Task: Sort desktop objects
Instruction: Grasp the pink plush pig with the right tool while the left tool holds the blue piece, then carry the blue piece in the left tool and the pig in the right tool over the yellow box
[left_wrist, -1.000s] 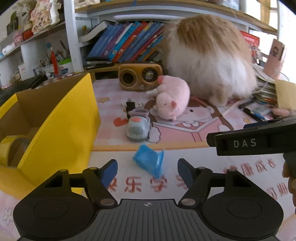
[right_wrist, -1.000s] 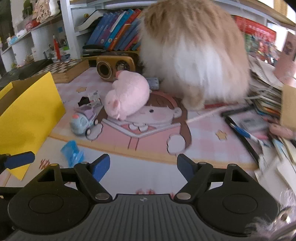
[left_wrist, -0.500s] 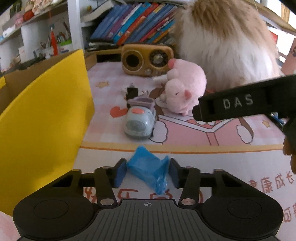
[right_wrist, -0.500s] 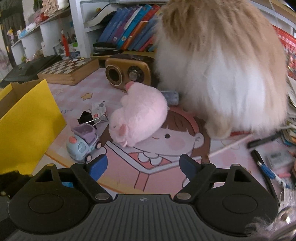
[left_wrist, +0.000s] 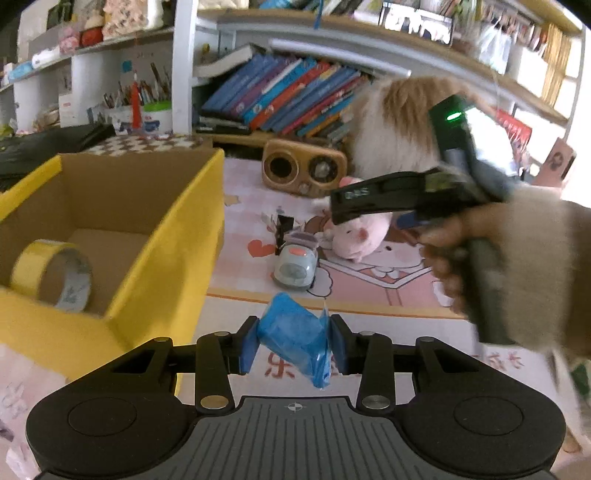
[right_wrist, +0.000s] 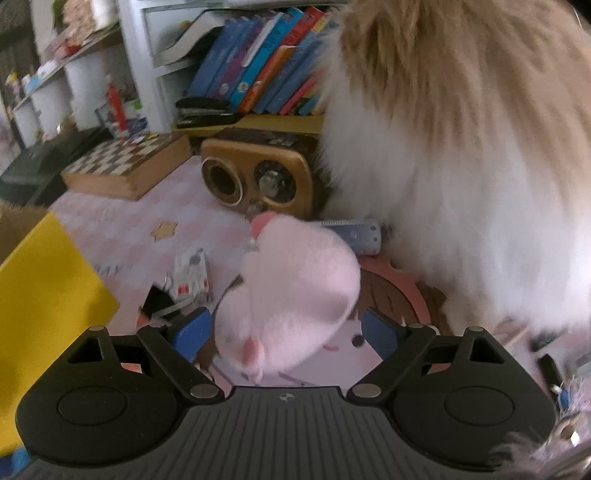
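Observation:
My left gripper (left_wrist: 293, 343) is closing on a crumpled blue plastic packet (left_wrist: 295, 338); both pads press its sides and it hangs clear of the mat. To its left stands the yellow cardboard box (left_wrist: 177, 251), with a roll of yellow tape (left_wrist: 51, 275) inside. My right gripper (right_wrist: 286, 330) is opening, its jaws wide on either side of the pink plush pig (right_wrist: 291, 295), with the pads apart from it. In the left wrist view the right gripper (left_wrist: 343, 206) shows from the side in a person's hand, above the pig (left_wrist: 360, 236).
A grey toy car (left_wrist: 297, 264) and a black binder clip (left_wrist: 284, 225) lie on the pink cartoon mat (left_wrist: 369, 291). Behind are a wooden radio (right_wrist: 258, 181), a big fluffy plush (right_wrist: 461, 147), a chessboard box (right_wrist: 122, 166), a small white card (right_wrist: 190, 275) and shelves of books (left_wrist: 280, 96).
The left gripper has shut on the blue packet and lifted it off the mat. The right gripper moved forward over the pink pig, which now lies between its wide jaws.

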